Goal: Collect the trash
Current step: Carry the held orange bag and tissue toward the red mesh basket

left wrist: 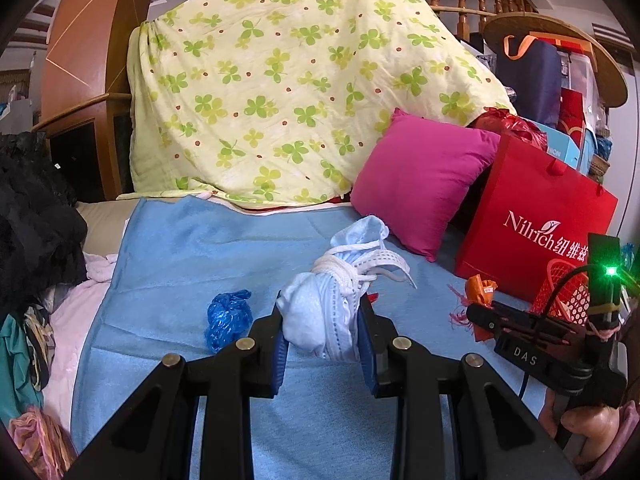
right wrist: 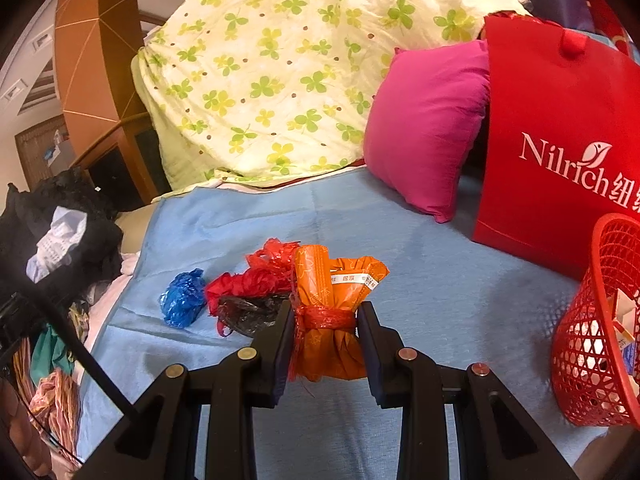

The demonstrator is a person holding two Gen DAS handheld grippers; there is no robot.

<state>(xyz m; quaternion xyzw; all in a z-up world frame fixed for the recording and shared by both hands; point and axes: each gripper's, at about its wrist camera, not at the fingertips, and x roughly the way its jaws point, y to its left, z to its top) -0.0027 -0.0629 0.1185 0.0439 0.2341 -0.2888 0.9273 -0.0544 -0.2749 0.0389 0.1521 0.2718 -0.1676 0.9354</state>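
My left gripper (left wrist: 323, 320) is shut on a bundle of white and pale blue face masks (left wrist: 340, 280) tied with white cord, held just over the blue sheet (left wrist: 192, 248). My right gripper (right wrist: 326, 316) is shut on an orange wrapper bundle (right wrist: 336, 284) bound with a red strip. That orange bundle (left wrist: 482, 286) also shows at the right of the left wrist view. On the sheet lie a crumpled blue plastic bag (right wrist: 182, 298), also seen as (left wrist: 228, 318), a red plastic bag (right wrist: 252, 278) and a black one (right wrist: 248, 312).
A red mesh basket (right wrist: 596, 320) holding white paper scraps stands at the right, in front of a red Nilrich carrier bag (right wrist: 556, 140). A pink cushion (left wrist: 420, 180) and a floral quilt (left wrist: 280, 92) fill the back. Dark clothes (left wrist: 36, 216) are piled at the left.
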